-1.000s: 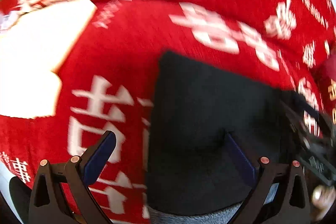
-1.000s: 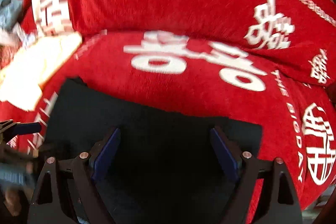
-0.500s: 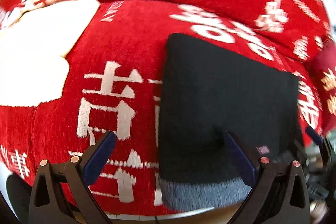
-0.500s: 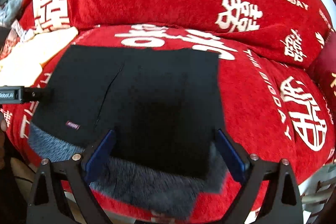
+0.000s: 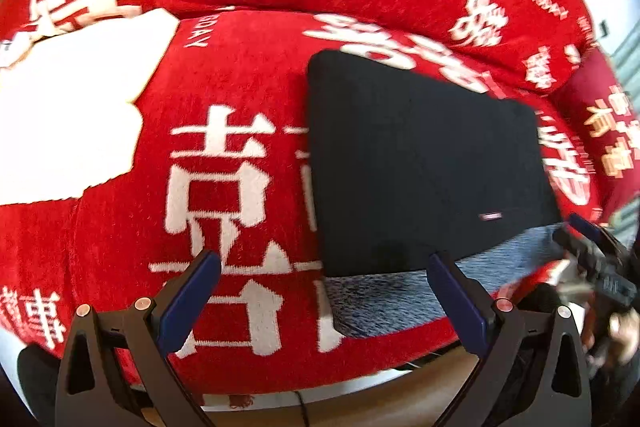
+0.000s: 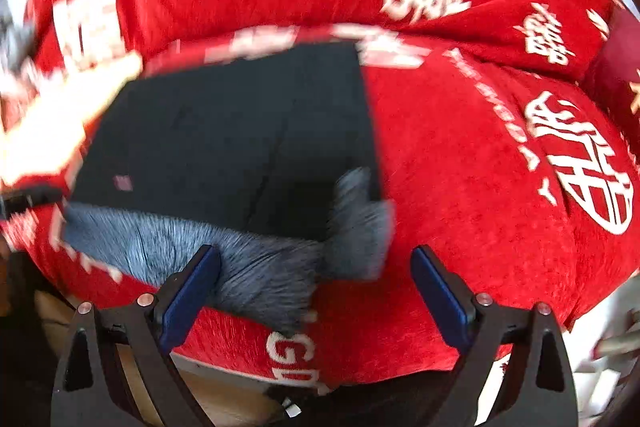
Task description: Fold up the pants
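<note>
Both tools look clear of the cloth, so the fold seems laid down; a good finish would be to leave it flat and not snag the fuzzy edge. The left gripper (image 5: 320,291) stands wide open with nothing between its jaws, and so does the right gripper (image 6: 316,287). The pants (image 5: 420,163) lie on the red sofa (image 5: 240,115) as a flat black rectangle, with grey fleecy lining (image 6: 248,263) showing along the near edge.
</note>
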Available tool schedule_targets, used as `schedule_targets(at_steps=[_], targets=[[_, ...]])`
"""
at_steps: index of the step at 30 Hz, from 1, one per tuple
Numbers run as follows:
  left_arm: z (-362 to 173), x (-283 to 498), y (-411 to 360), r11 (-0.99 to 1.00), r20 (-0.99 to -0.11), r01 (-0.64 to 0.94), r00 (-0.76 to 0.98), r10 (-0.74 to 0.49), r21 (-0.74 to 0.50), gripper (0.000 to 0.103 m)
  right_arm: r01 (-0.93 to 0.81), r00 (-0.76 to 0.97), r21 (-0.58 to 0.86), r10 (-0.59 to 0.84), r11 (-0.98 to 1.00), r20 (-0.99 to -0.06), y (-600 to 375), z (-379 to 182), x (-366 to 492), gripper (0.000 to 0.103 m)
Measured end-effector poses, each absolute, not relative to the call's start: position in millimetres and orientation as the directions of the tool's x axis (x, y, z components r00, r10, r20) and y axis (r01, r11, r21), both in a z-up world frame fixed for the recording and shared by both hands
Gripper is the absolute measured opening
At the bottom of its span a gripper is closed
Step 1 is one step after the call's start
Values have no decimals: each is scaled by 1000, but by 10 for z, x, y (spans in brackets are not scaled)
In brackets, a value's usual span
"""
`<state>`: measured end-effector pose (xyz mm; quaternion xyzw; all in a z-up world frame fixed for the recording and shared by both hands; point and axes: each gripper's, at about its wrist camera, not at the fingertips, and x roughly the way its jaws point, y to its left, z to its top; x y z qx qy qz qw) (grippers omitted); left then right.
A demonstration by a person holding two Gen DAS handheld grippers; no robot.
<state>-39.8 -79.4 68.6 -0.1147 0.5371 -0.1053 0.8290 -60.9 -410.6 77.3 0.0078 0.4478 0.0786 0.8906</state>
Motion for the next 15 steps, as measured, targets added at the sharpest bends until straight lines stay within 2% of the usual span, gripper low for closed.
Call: schedule_targets(at_steps=[4,9,13,15], targets=[[592,-153,-756,915,-853,55,342,-394,-400,103,-85,581,268,266,960,-769,-4533,831,-385,102],[410,141,-917,876,-839,44,268,-473,-480,103,-104,479,409,406,907,-778,-4514,489,60,102],[317,263,-1203,890,-860,99,231,-455,-445,103,-177,372,491,519,853,-770,-4259,189,246,102],[261,326,-1286,894,-865,106,225,-448,-436,103,-225,388,483,532,846,-752,-4154,178,254,103]])
